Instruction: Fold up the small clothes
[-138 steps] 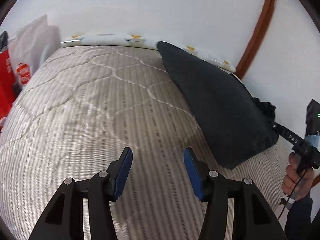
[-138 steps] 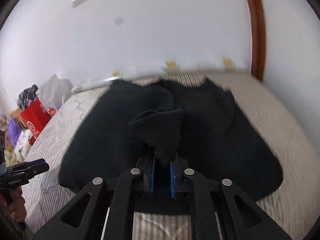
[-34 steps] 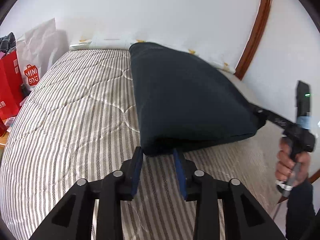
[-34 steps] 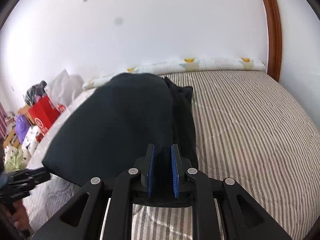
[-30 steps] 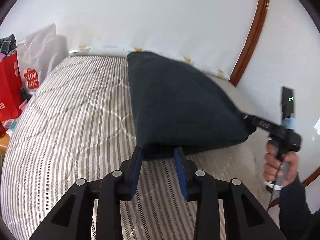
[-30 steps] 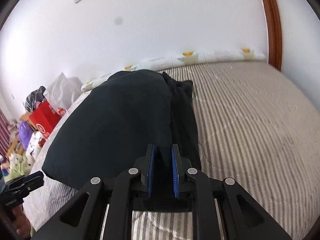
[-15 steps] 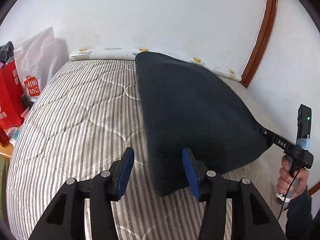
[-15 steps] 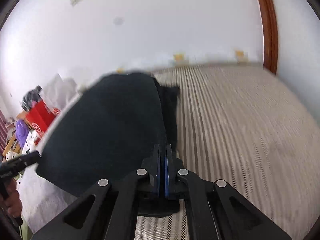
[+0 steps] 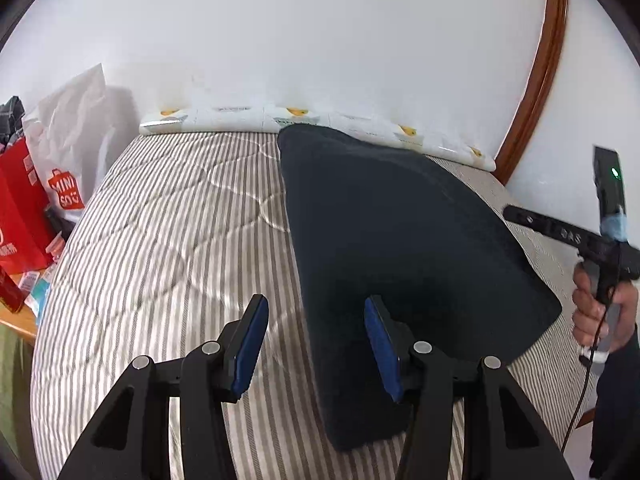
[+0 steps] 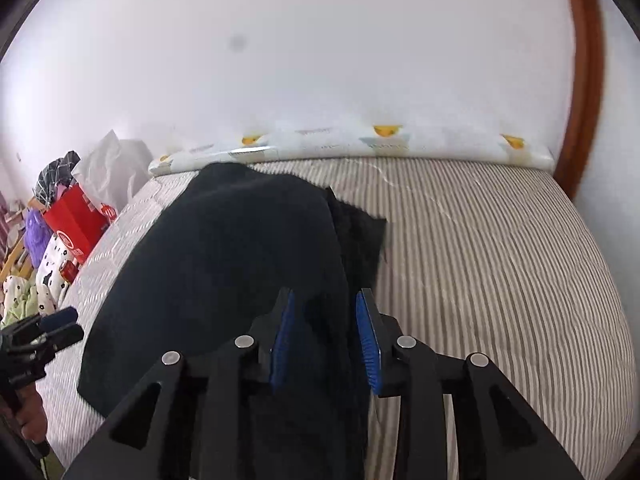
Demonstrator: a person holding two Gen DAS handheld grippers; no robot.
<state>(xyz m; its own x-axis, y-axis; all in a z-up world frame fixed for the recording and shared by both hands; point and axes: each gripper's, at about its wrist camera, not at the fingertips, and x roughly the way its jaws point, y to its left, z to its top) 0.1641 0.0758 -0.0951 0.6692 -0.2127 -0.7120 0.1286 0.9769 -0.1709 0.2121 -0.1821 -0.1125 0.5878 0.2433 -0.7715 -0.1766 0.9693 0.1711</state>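
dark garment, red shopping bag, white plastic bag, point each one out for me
dark garment [image 9: 400,248], left wrist view, middle of the folded top panel
red shopping bag [image 10: 78,216], right wrist view, front face
white plastic bag [image 9: 76,128], left wrist view, crinkled side

Bright, even daylight washes the white wall [image 9: 320,40]. Shadows stay soft. Fisheye bending curves the wooden trim [image 9: 540,80], corners go black, and the striped bed [image 10: 500,260] smears slightly.

Bedroom in a home.
A bed with a grey-and-white striped quilted mattress [image 9: 168,240] stands against a plain white wall [image 9: 320,40], with a wooden door frame [image 9: 536,80] at one side. Shopping bags [image 10: 76,216], a white plastic bag [image 9: 76,120] and piled clothes [image 10: 24,296] crowd the bedside.
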